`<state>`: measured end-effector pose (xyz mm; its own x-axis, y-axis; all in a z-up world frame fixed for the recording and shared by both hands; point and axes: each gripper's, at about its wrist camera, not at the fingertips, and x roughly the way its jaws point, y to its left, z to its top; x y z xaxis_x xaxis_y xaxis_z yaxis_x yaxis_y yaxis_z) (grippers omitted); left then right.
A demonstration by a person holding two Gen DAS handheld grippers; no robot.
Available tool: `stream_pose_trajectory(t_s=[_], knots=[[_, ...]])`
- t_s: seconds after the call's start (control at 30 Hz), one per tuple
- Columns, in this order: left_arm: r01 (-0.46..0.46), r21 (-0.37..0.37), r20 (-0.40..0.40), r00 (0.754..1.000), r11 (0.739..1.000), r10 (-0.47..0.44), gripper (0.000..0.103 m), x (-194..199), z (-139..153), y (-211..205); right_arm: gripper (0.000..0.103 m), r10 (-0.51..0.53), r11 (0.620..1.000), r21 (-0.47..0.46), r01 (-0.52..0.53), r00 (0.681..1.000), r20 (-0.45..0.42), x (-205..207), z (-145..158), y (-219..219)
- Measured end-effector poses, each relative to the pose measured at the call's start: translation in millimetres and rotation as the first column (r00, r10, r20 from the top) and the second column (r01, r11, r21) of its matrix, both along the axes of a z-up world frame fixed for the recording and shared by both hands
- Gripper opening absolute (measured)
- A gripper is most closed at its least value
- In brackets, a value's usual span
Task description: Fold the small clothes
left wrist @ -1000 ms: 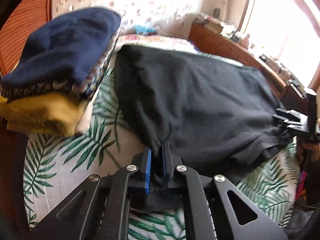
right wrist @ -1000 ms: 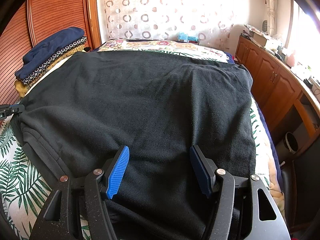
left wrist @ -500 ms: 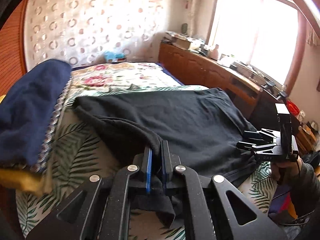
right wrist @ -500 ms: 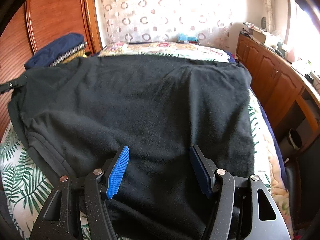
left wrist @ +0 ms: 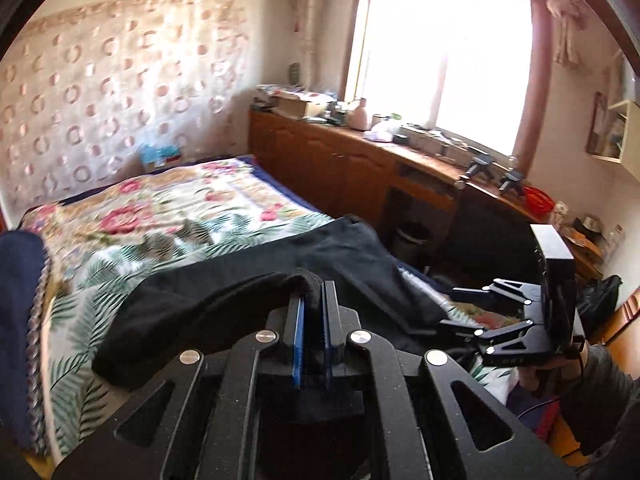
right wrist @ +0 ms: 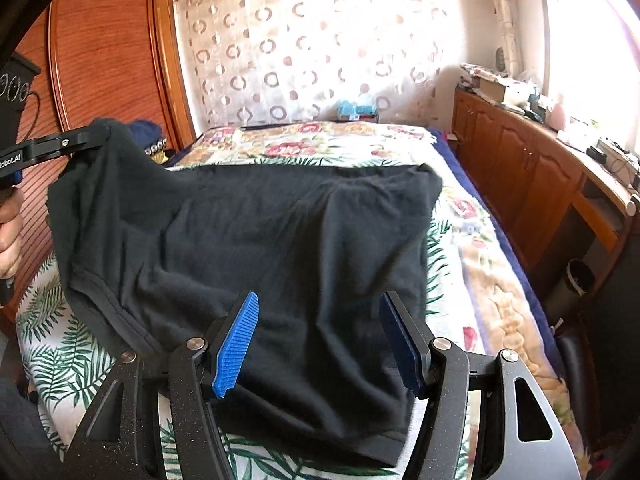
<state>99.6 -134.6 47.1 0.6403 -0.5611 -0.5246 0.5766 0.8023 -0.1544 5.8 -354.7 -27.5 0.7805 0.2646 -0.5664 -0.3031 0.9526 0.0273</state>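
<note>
Left wrist view: the left hand-held gripper (left wrist: 313, 320) fills the lower middle of the frame. Its blue pads are pressed almost together on a fold of the black garment (left wrist: 224, 312), which rises in a ridge to the jaws and trails off toward the lower left and the right. Behind it, the bed (left wrist: 160, 216) with its flower and fern cover takes up the middle left. At the left edge, a stack of folded clothes (left wrist: 20, 320) shows as a dark blue slab with a patterned trim. At the right edge, the right hand-held gripper (left wrist: 460, 308) reaches in with its fingers spread, gripping nothing as far as this view shows. A wooden counter (left wrist: 420, 160) runs under the bright window.

Right wrist view: the right hand-held gripper (right wrist: 318, 340) sits at the bottom centre, its blue pads wide apart above the near part of the garment, with no cloth pinched between them. The black garment (right wrist: 280, 248) covers the centre of the frame, mostly flat on the bed (right wrist: 472, 248). Its upper left corner is lifted clear of the bed by the left hand-held gripper (right wrist: 94, 140), held in a person's hand (right wrist: 10, 232) at the left edge.

Judging from this, earlier pieces are already folded and stacked, and this garment's fold has only just begun: one corner is raised, nothing is laid over yet, and the creasing and stacking remain.
</note>
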Motion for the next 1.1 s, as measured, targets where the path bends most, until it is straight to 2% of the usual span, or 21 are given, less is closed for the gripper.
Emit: stream_pose_trajectory(t_s=[0.13,0.27,0.33,0.4,0.53,0.57,0.6,0.63,0.97,1.1], knots=[[0.051,0.000,0.001,0.999,0.999,-0.051,0.008,2,8,-22,0.065,-0.006,1.000,0.003,0.006,1.000,0.017,-10,5,-4],[0.075,0.052,-0.042,0.996,0.996,-0.072,0.009,10,-1,-37,0.065,-0.007,1.000,0.010,0.007,1.000,0.017,-16,1,-3],[0.081,0.066,-0.074,0.994,0.995,-0.076,0.022,14,-10,-38,0.065,-0.005,1.000,0.014,0.005,1.000,0.009,-11,-1,0],[0.065,0.073,-0.075,0.995,0.995,-0.060,0.041,14,-16,-34,0.065,-0.002,1.000,0.015,0.002,1.000,0.004,-9,-3,0],[0.031,0.101,-0.087,0.996,0.994,-0.023,0.043,15,-26,-21,0.065,0.006,1.000,0.019,-0.006,1.000,-0.003,0,-3,0],[0.022,0.105,-0.088,0.996,0.994,-0.013,0.055,16,-28,-19,0.065,0.009,1.000,0.021,-0.009,1.000,-0.004,2,-2,2],[0.008,0.101,-0.090,0.996,0.995,0.001,0.074,16,-31,-12,0.065,0.014,1.000,0.024,-0.014,1.000,-0.006,3,-2,3],[-0.003,0.091,-0.093,0.996,0.996,0.012,0.081,15,-33,-7,0.065,0.020,0.999,0.025,-0.020,1.000,-0.007,4,-1,3],[-0.129,0.106,-0.104,0.985,0.986,0.140,0.083,7,-57,43,0.065,0.127,0.992,-0.009,-0.128,0.991,-0.046,22,-7,47],[-0.162,0.114,-0.116,0.978,0.980,0.175,0.083,6,-67,57,0.065,0.180,0.982,-0.038,-0.184,0.979,-0.097,36,-17,66]])
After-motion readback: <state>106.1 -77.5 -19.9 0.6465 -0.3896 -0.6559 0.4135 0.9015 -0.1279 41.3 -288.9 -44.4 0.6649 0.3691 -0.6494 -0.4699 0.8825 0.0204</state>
